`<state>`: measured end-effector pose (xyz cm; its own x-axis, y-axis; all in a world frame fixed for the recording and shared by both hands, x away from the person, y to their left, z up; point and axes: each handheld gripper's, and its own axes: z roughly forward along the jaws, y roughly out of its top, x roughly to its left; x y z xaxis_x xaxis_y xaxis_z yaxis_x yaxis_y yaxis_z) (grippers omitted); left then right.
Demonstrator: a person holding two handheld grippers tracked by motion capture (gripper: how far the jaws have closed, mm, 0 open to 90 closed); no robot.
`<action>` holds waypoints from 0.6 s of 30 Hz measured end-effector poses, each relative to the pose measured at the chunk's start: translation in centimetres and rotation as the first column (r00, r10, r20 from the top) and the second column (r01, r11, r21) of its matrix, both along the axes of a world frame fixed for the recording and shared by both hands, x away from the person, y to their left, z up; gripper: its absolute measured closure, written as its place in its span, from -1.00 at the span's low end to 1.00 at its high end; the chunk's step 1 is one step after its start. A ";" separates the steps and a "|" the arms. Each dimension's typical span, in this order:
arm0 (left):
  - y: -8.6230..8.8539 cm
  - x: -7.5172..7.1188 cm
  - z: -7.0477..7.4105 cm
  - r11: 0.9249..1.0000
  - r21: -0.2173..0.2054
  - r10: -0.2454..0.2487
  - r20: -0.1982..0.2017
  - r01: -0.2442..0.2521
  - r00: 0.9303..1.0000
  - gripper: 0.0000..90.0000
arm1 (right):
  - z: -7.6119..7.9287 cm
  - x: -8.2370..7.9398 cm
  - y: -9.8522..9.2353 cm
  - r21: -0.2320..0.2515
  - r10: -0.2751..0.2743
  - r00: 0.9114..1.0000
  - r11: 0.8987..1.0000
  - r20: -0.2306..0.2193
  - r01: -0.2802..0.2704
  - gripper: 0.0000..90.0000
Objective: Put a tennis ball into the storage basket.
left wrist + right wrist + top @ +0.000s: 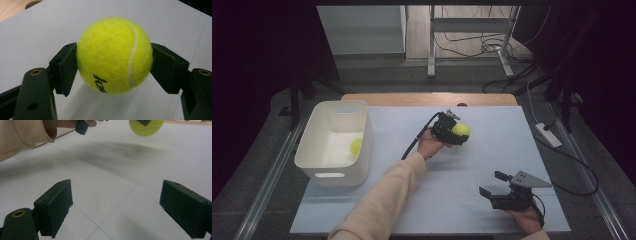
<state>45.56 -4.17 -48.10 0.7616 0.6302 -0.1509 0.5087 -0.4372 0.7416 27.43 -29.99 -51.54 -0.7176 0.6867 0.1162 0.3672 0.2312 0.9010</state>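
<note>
In the right gripper view, the top edge cuts off the fuzzy yellow tennis ball (146,127) at twelve o'clock; the second yellow ball (356,145) sits half-hidden behind the white plastic bin's wall (332,170).

High view looks down from above onto desk (492,150). Both tool views sit close and low; both share tennis ball (114,55), seemingly lifted.
</note>
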 end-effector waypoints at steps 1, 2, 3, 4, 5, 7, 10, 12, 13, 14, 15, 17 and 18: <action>0.1 0.0 0.1 1.000 0.000 -0.001 0.002 0.001 1.000 -0.39 | 0.0 0.0 0.0 0.000 0.000 1.000 1.000 0.000 0.000 -0.74; 0.2 -0.1 0.2 1.000 -0.001 0.000 0.003 0.000 1.000 -0.39 | 0.0 0.0 0.0 0.000 0.000 1.000 1.000 0.000 0.000 -0.74; 0.3 -0.1 0.2 1.000 -0.004 0.001 0.004 -0.001 1.000 -0.39 | 0.0 0.0 0.0 -0.002 0.000 1.000 1.000 0.000 0.000 -0.74; 0.4 -0.2 0.4 1.000 -0.007 0.004 0.003 -0.004 1.000 -0.39 | 0.0 0.0 0.0 -0.002 -0.001 1.000 1.000 0.000 0.001 -0.74; 0.6 -0.2 0.4 1.000 -0.015 0.006 0.001 -0.006 1.000 -0.39 | 0.0 0.0 0.0 0.000 0.000 1.000 1.000 0.001 0.000 -0.74; 0.8 -0.2 0.6 1.000 -0.019 0.008 -0.001 -0.008 1.000 -0.39 | 0.0 0.0 0.0 -0.001 0.000 1.000 1.000 0.001 0.000 -0.74; 1.0 -0.4 0.7 1.000 -0.022 0.013 0.001 -0.013 1.000 -0.39 | 0.0 0.0 0.0 -0.001 0.000 1.000 1.000 0.002 0.000 -0.74; 1.2 -0.5 0.8 1.000 -0.019 0.018 0.003 -0.017 1.000 -0.39 | 0.0 0.0 0.0 0.001 -0.001 1.000 1.000 0.003 0.001 -0.74; 1.3 -0.6 0.9 1.000 -0.021 0.019 0.004 -0.019 1.000 -0.39 | 0.0 0.0 0.0 0.000 0.000 1.000 1.000 0.003 0.000 -0.74; 1.4 -0.6 0.9 1.000 -0.021 0.020 0.006 -0.020 1.000 -0.39 | 0.0 0.0 0.0 -0.003 0.000 1.000 1.000 0.003 0.000 -0.74; 1.5 -0.7 1.0 1.000 -0.022 0.019 0.008 -0.019 1.000 -0.39 | 0.1 0.0 0.0 -0.002 0.000 1.000 1.000 0.005 0.000 -0.74; 1.7 -0.8 1.2 0.999 -0.028 0.023 0.009 -0.023 1.000 -0.39 | 0.1 0.0 0.0 -0.003 0.000 1.000 1.000 0.005 0.000 -0.74; 1.8 -0.8 1.2 0.999 -0.030 0.021 0.010 -0.021 1.000 -0.39 | 0.1 0.0 0.0 -0.003 0.000 1.000 1.000 0.005 0.000 -0.74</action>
